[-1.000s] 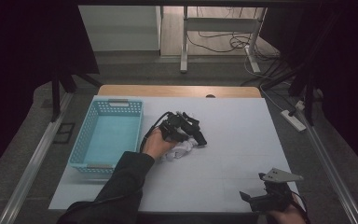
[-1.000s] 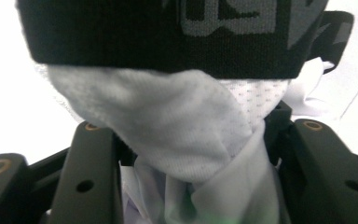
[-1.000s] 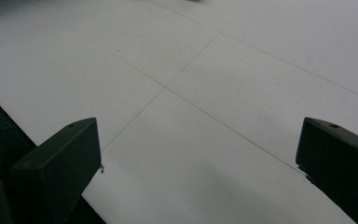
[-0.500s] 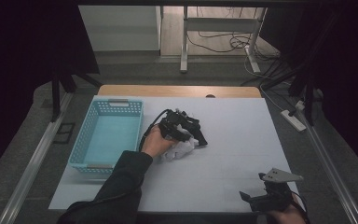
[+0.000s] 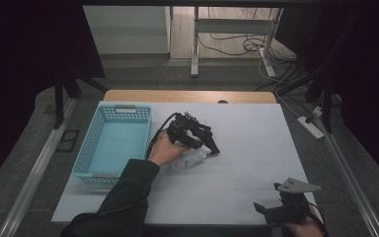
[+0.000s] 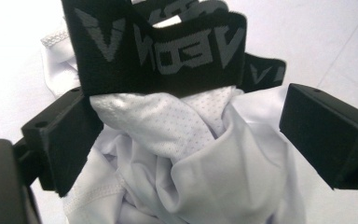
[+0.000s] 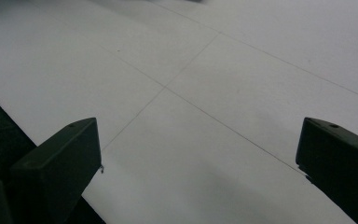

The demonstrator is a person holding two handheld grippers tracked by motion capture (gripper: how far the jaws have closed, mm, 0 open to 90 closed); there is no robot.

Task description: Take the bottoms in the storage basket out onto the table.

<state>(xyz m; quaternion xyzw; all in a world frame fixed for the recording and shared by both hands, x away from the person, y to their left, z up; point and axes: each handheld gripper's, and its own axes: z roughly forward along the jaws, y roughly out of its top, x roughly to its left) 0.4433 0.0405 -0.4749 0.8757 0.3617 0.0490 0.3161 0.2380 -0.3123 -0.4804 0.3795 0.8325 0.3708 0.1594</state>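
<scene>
**Left claw spread around a white garment in the middle of the counter**

A crumpled white garment (image 5: 190,159) with a black elastic waistband (image 6: 158,51) lies on the white counter (image 5: 246,143), near its middle and to the right of the light blue basket (image 5: 112,144). The basket stands at the left side of the counter, apart from the garment.

The left claw (image 5: 208,146) is over the garment, held by the person's left hand (image 5: 164,149). In the left gripper view, its jaws have just been opening, and the white cloth sits between them. The left jaw touches the mesh fabric, while the right jaw stands a little apart from the cloth, so the claw (image 6: 182,123) is open and does not squeeze the garment. The waistband, with grey letters on it, is folded across the top of the bundle, just beyond the two jaws.

The right claw (image 5: 265,213) is at the near right edge of the counter, well apart from the garment. In the right gripper view its jaws stand wide, with bare white counter (image 7: 205,93) between them, so it (image 7: 198,163) is open and holds nothing.
</scene>
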